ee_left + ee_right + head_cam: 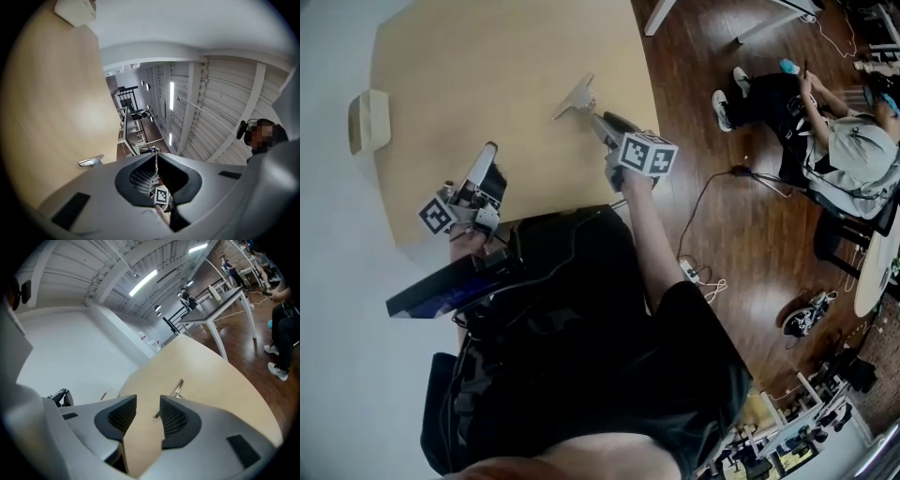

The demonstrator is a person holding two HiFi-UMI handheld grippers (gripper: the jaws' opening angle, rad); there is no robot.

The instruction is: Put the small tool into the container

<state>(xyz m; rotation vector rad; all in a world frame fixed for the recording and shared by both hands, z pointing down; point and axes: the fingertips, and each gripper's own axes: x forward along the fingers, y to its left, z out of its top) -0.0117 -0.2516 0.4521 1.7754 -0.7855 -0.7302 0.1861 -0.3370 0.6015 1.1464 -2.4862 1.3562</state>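
The small metal tool (575,98) lies on the round wooden table (487,56), toward its right side. My right gripper (598,119) hovers just short of it, open; in the right gripper view (148,401) bare tabletop shows between the jaws and the tool (177,388) lies just beyond the right jaw's tip. The white container (368,120) sits at the table's left edge. My left gripper (490,148) hangs over the near left part of the table, its tips meeting with nothing held (156,155). The left gripper view shows the tool (91,161) and the container (75,10).
A person (825,131) sits on the wooden floor at the right, with cables (703,272) and shoes (806,314) nearby. A white table edge (877,272) shows at far right. A dark blue flat device (441,286) is close to my body.
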